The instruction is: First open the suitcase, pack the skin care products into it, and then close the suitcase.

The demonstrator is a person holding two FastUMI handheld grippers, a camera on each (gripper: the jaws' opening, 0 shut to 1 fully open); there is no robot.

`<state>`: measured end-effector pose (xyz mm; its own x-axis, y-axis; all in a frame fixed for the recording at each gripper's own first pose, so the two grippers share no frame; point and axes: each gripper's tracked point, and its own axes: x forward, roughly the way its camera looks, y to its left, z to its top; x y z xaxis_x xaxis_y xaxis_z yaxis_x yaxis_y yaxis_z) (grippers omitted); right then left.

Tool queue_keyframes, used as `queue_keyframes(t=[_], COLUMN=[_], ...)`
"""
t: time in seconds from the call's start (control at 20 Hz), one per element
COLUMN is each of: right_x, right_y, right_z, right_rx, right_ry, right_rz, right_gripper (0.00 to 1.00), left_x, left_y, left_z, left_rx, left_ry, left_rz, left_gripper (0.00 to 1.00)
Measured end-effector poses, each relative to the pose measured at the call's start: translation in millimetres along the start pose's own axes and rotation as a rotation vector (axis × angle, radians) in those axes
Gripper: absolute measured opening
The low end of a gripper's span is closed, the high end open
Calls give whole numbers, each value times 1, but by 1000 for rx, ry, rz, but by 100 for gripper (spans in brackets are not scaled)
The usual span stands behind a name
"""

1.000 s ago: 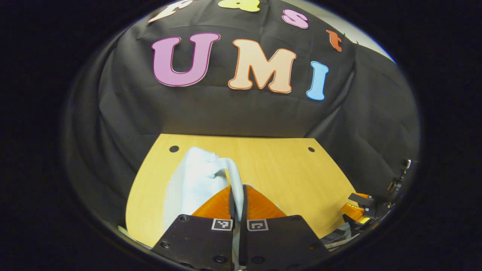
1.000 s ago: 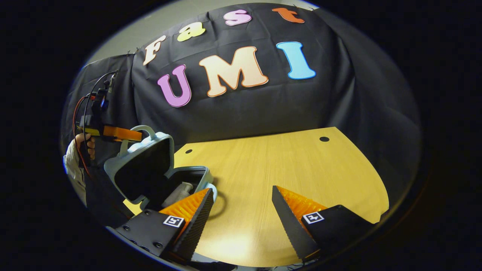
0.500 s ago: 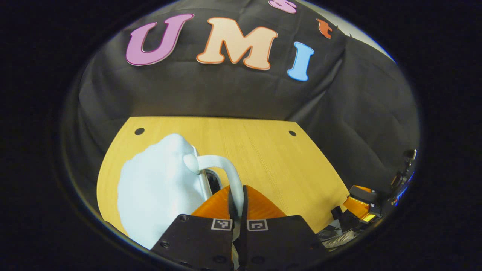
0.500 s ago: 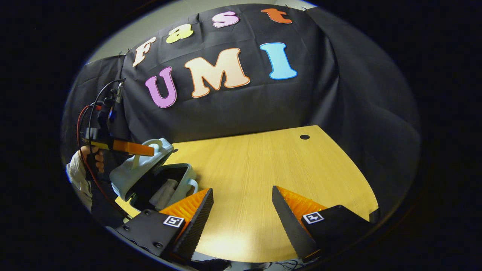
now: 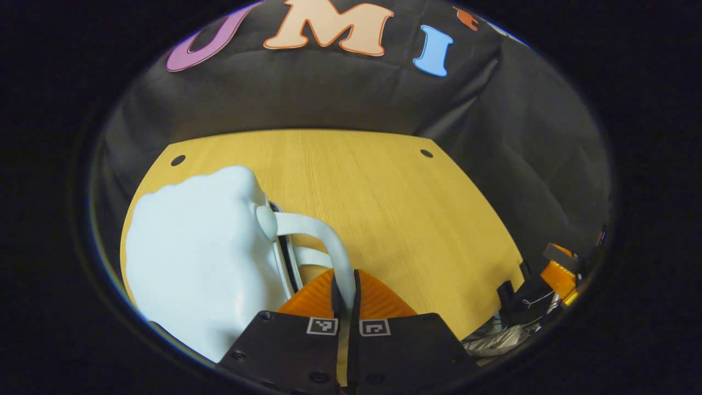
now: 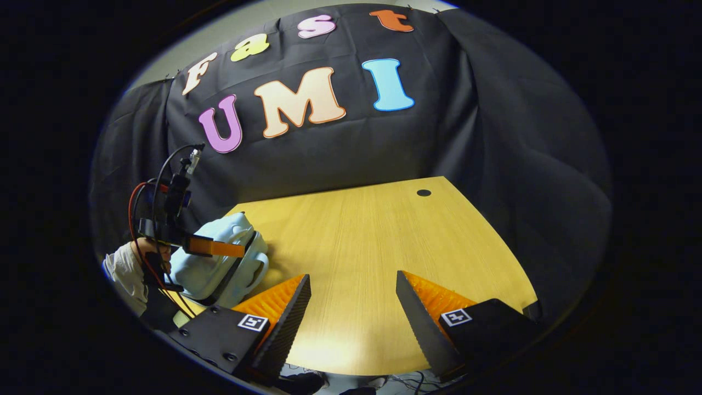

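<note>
Pale blue hard plastic is what I have between my left tongs: they are pinched tight on the curved handle of the small moulded suitcase, both fingers pressing on its thin loop, with the case's lid lowered almost flat over its base. It sits near the front left corner of the light wooden tabletop; in the right gripper view the same suitcase lies at the table's left edge, with my left tongs over it and my hand behind them. My right tongs hang wide apart over bare wood, holding nothing. A dark seam shows between the two shells, so I judge the case nearly but not certainly latched. The shell looks stiff and glossy, likely light even with products inside, and slippery on its rounded faces, so the handle is the sound place to hold it: narrow enough to clamp fully. The lid would pivot rather than flex, and I think a firm downward press near the handle edge is what closing calls for, with the free tongs steadying the base so the whole case does not skate across the smooth wood.
</note>
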<state>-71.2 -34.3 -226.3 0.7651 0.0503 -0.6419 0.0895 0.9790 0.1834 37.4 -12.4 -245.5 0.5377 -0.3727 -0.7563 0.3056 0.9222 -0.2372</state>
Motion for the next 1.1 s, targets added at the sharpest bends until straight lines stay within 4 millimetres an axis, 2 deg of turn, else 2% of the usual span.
queue_keyframes(t=[0.35,0.45,0.55,0.6,0.65,0.7,0.75,0.85,0.95,1.0,1.1], right_x=[2,1,1,0,-1,-2,-3,-3,-8,-12,-25], right_y=[-21,-25,-29,-32,-34,-37,-39,-38,-39,-39,-35], right_z=[6,9,13,16,17,20,21,28,42,51,82], right_rx=[7,4,5,1,-4,-8,-10,-5,-7,-22,-77], right_ry=[-6,-12,-21,-28,-32,-39,-44,-58,-104,-138,-244], right_rz=[-13,-12,-9,-8,-5,0,9,37,68,77,70], right_gripper=[98,98,98,98,98,98,98,98,98,98,98], left_x=[19,27,27,27,25,17,7,-20,-51,-73,-127], left_y=[1,4,-10,-17,-18,-16,-14,-22,-39,-47,-59], left_z=[-22,-21,-16,-10,-2,8,19,37,58,71,101], left_rx=[78,57,-4,-6,13,51,84,116,107,96,72], left_ry=[47,30,1,-36,-81,-138,-195,-299,-433,-512,-690], left_rz=[98,142,136,147,184,240,281,311,324,334,346], left_gripper=[3,10,28,59,77,94,99,98,98,97,96])
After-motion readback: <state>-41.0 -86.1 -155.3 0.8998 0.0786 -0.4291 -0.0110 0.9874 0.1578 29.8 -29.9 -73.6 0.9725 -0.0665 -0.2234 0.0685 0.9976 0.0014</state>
